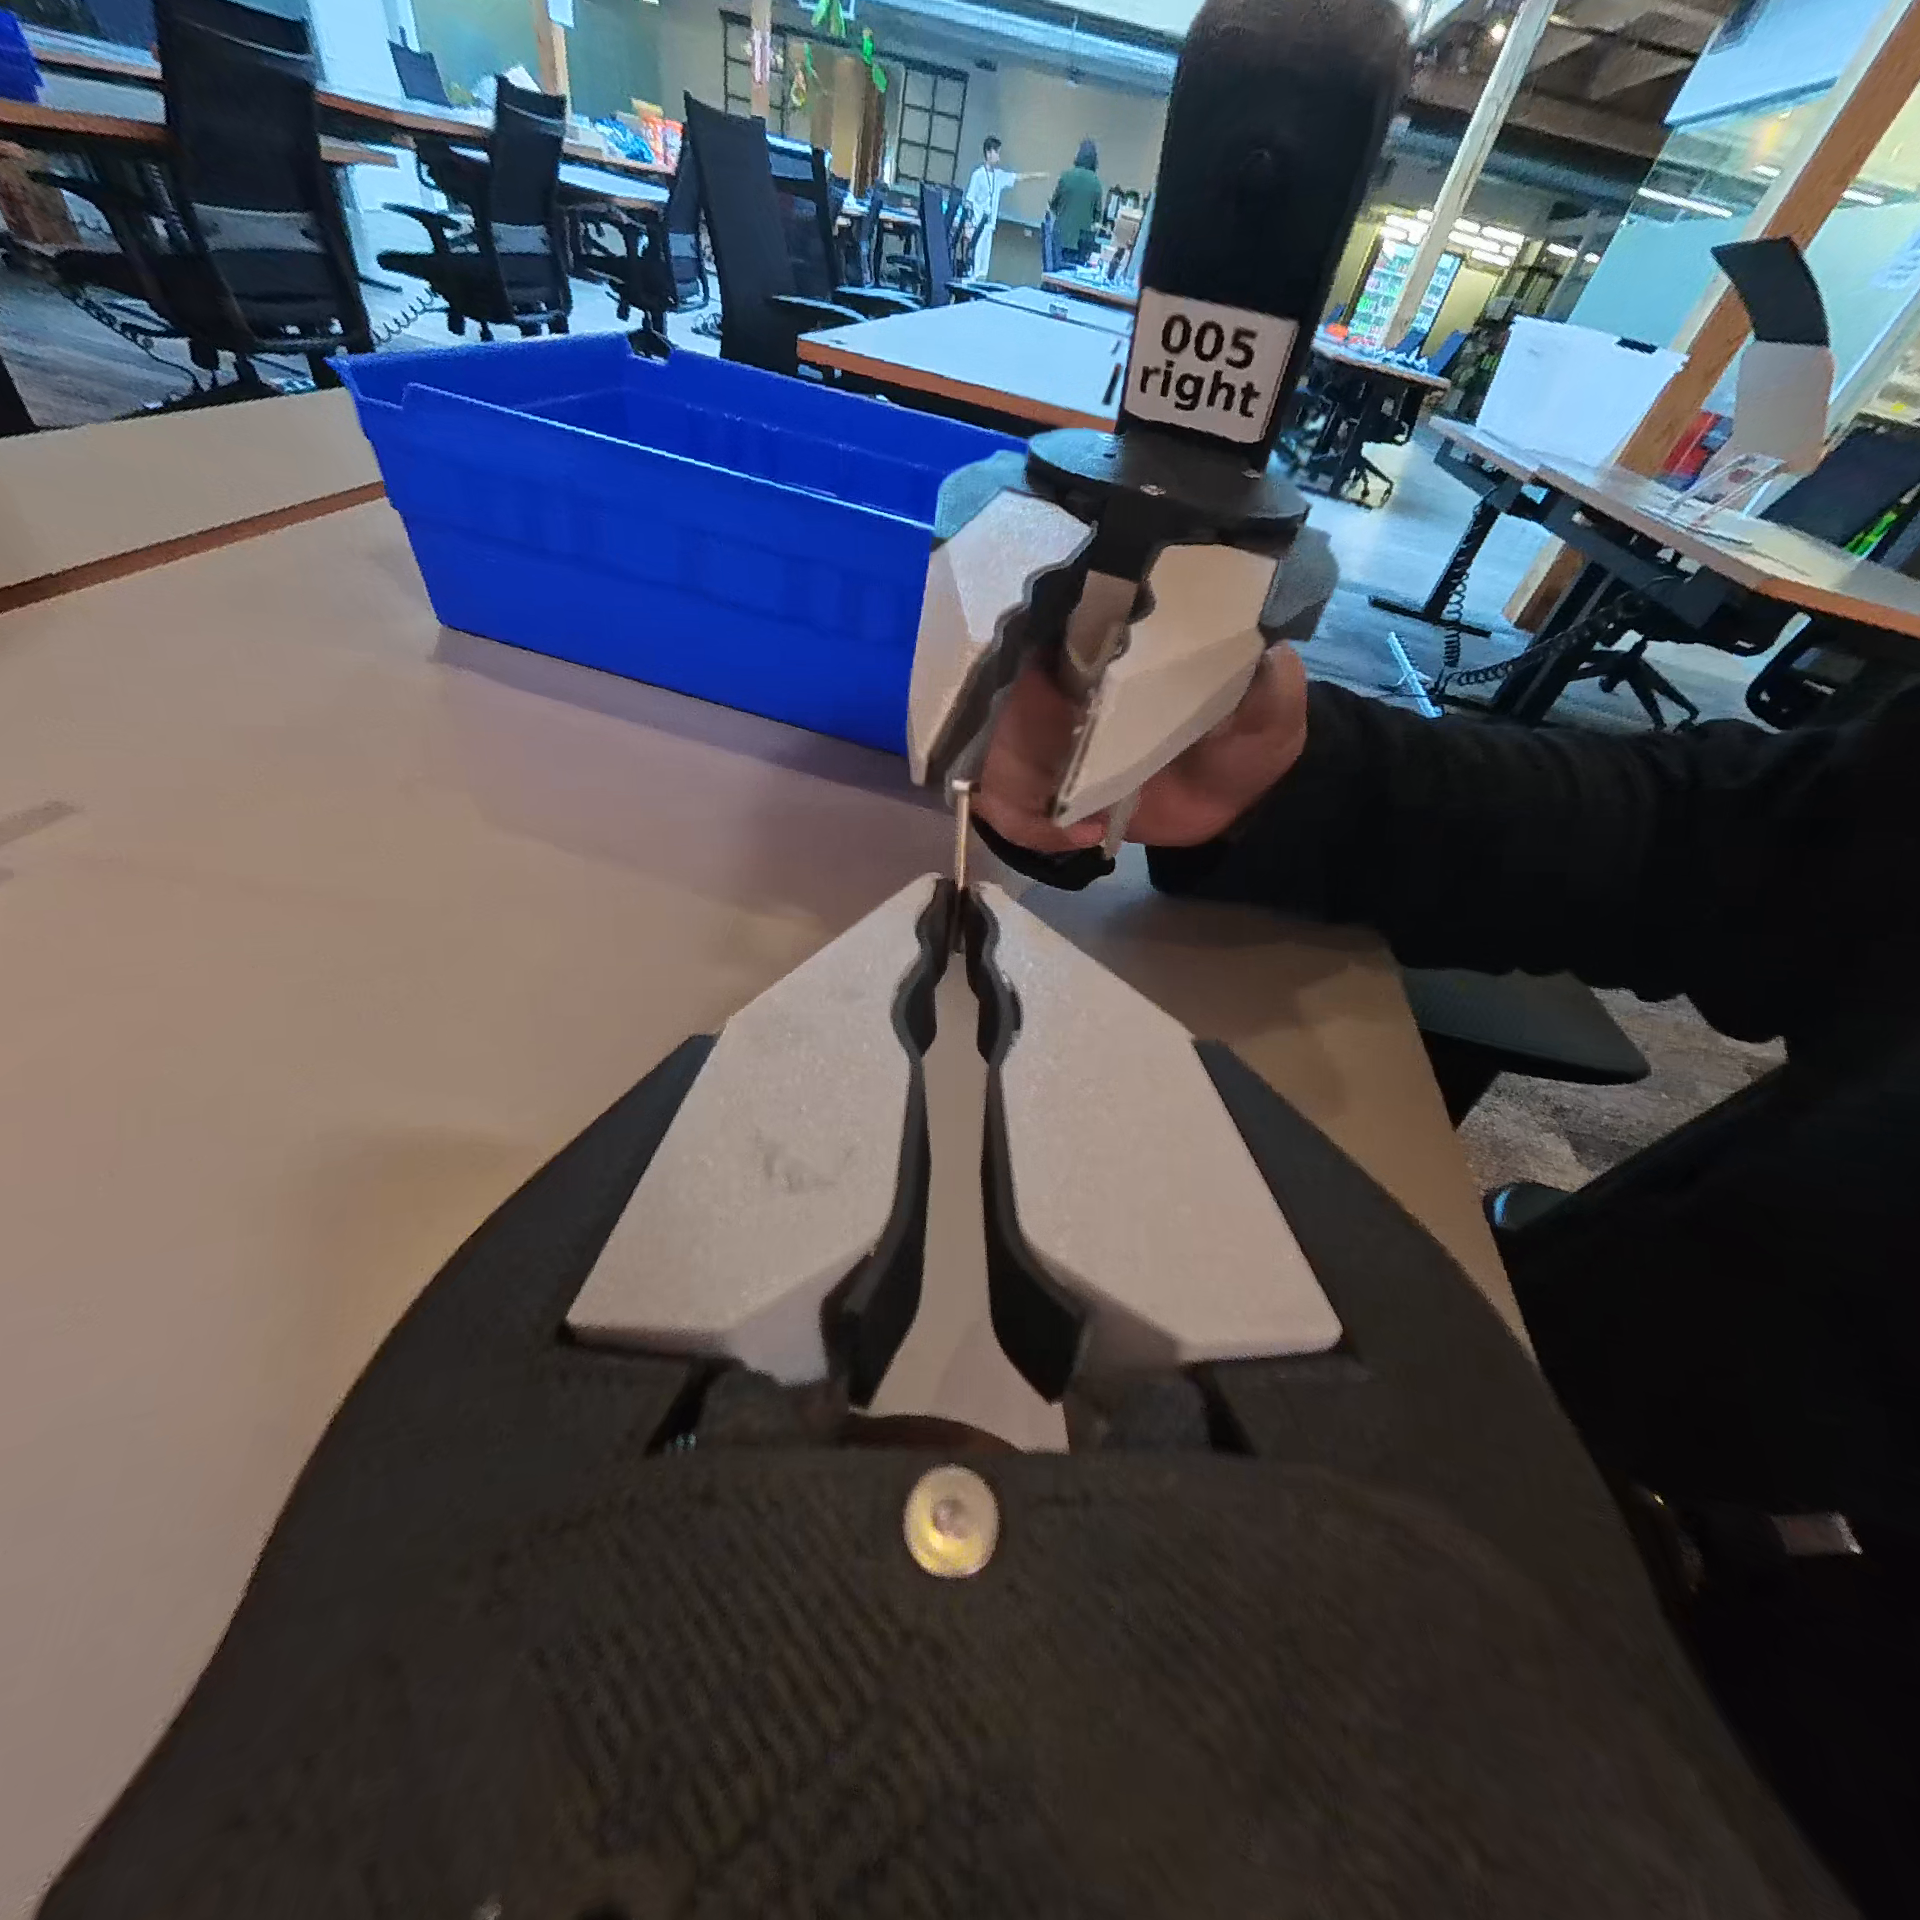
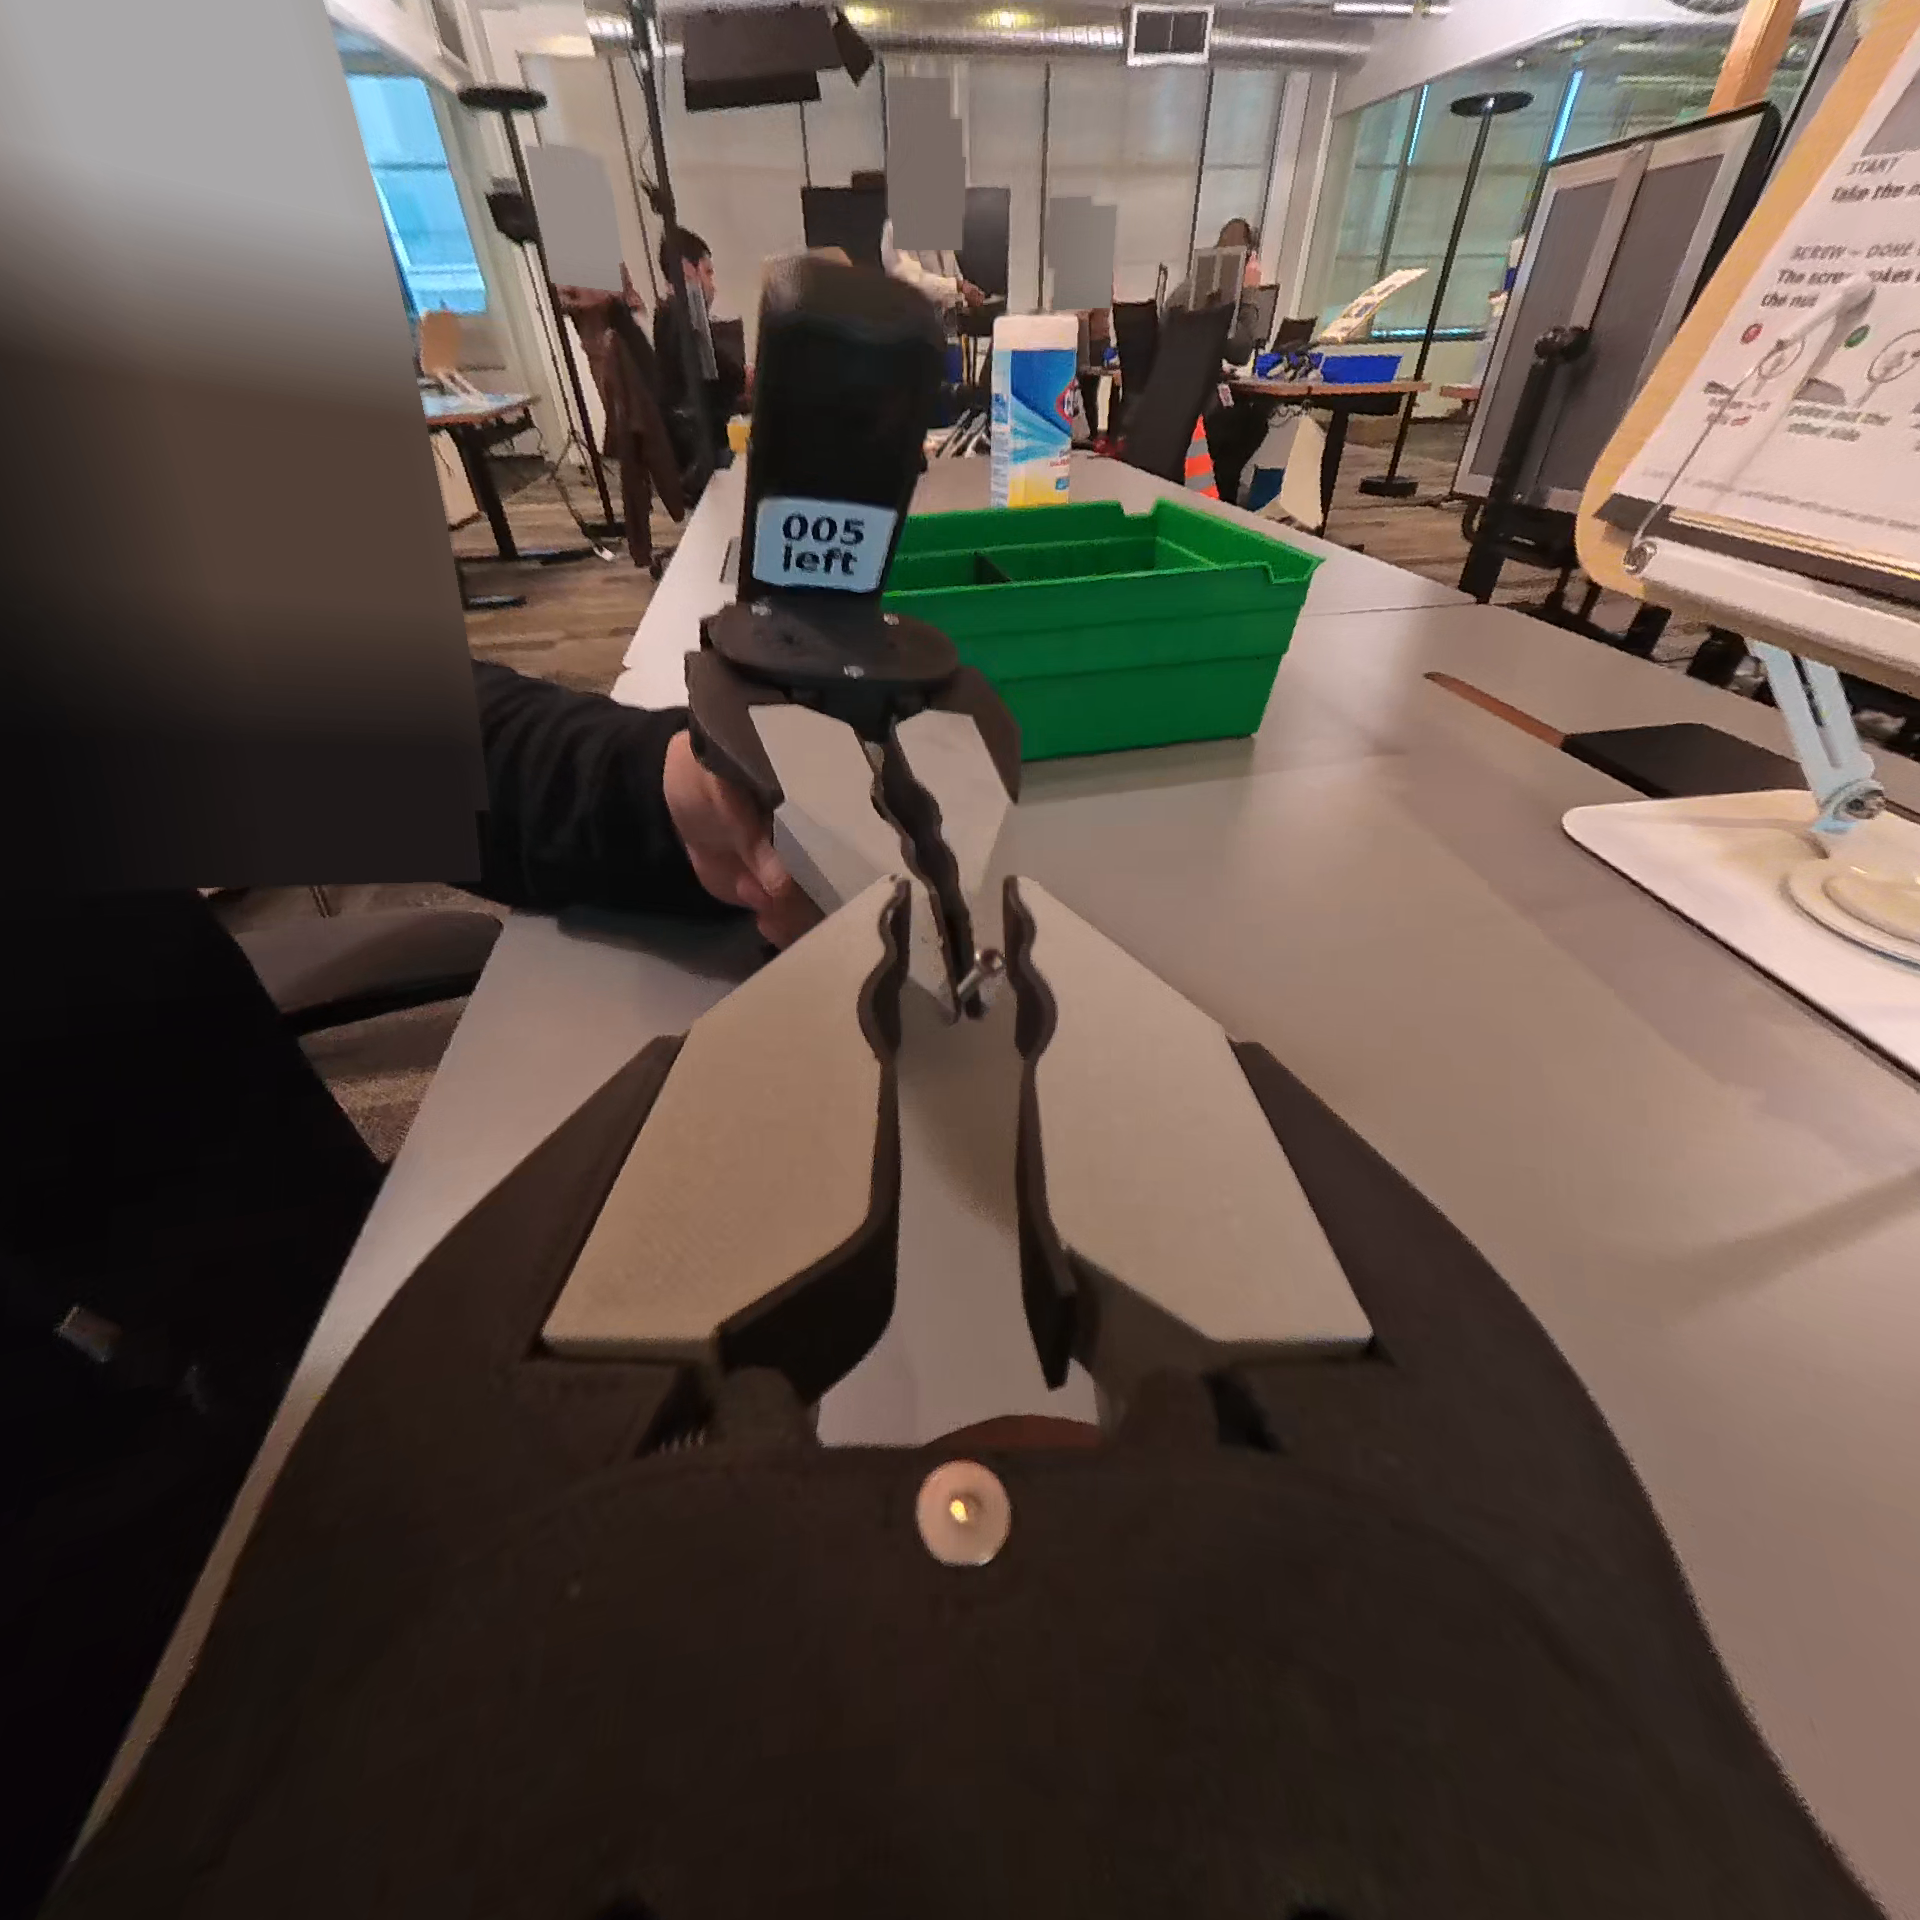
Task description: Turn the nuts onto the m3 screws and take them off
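My left gripper [image 1: 958, 902] is shut on a thin silver m3 screw [image 1: 963, 836] that stands up out of its tips. In the right wrist view the left gripper [image 2: 961, 997] comes in from above, and the screw [image 2: 982, 971] pokes out sideways from its tips. My right gripper [image 2: 958, 902] is open, with its fingers on either side of the screw and not touching it. It also shows in the left wrist view [image 1: 1008, 795], with one fingertip [image 1: 935, 764] just beside the screw's top end. I cannot make out a nut.
A blue bin [image 1: 665, 520] stands on the grey table [image 1: 312, 935] behind the grippers. A green divided bin [image 2: 1091, 623] stands farther back, with a wipes canister [image 2: 1032, 410] behind it. A stand with instruction sheets [image 2: 1766, 416] is at the right. A hand holds each gripper. My left and right fingertips are right by each other.
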Demonstrator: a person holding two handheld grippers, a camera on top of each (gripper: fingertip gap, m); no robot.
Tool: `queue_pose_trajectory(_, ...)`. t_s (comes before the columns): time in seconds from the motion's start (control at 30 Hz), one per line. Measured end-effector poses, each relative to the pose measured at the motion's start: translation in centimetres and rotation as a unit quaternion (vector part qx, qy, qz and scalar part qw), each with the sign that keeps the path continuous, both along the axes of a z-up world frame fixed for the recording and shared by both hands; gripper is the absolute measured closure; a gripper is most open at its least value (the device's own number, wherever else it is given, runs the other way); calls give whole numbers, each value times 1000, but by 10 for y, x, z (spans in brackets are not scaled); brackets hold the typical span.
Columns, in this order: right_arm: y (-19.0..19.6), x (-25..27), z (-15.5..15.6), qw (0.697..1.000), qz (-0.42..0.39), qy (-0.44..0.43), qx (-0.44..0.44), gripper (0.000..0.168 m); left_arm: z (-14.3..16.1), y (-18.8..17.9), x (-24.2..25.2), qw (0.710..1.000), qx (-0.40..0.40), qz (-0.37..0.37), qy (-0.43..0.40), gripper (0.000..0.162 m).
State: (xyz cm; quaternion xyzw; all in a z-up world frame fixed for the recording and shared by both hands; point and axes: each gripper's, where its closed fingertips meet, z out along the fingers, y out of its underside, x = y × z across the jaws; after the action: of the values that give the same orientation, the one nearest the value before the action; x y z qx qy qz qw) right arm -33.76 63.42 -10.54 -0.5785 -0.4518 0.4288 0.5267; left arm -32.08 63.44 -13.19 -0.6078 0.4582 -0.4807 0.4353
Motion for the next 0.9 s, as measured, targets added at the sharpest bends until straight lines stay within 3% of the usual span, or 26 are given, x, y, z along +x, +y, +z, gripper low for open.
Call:
queue_pose_trajectory(0.27,13,3,-1,997,-77,17,-15,142,14,6,-7,999,-1,12,-33,162)
queue_pose_trajectory(0.37,15,5,2,993,-105,45,-29,150,14,5,-6,999,-7,8,-37,162)
queue_pose_trajectory(0.47,13,-5,-1,994,-84,47,-46,166,12,3,-4,999,-8,8,-35,162)
queue_pose_trajectory(0.7,16,-10,-3,994,-71,46,-74,167,8,7,-4,1000,12,19,-21,162)
queue_pose_trajectory(0.8,12,-15,-6,993,-58,47,-86,167,0,5,0,1000,20,18,-1,154)
queue_pose_trajectory(0.9,11,-16,-7,994,-53,44,-87,167,-1,3,1,999,35,14,4,162)
